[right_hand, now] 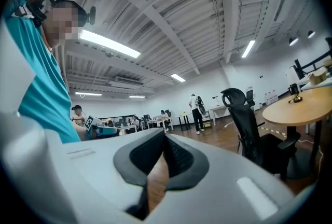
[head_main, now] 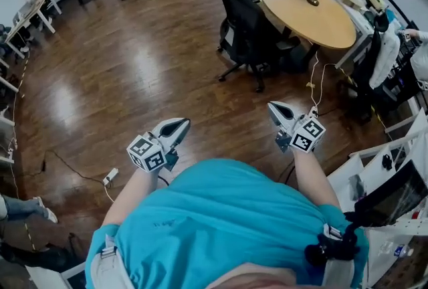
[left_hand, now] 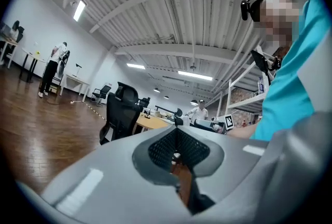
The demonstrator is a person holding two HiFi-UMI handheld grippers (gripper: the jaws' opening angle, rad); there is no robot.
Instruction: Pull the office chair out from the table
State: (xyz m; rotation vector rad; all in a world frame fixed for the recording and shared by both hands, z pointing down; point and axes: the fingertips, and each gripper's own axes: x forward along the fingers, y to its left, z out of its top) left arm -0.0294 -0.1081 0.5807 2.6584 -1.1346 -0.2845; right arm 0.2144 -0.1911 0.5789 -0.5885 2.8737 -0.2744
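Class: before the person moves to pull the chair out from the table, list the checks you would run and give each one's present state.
1. Chair in sight, tucked at the table: ok.
2. Grippers within reach of the chair: not ok. The left gripper and right gripper hang near the body, well apart from it.
3. Jaws open for a grip: not ok. Both are shut and empty.
4. Floor on the way: cannot tell. A white cable lies near the table.
5. Chair's wheels free to roll: cannot tell.
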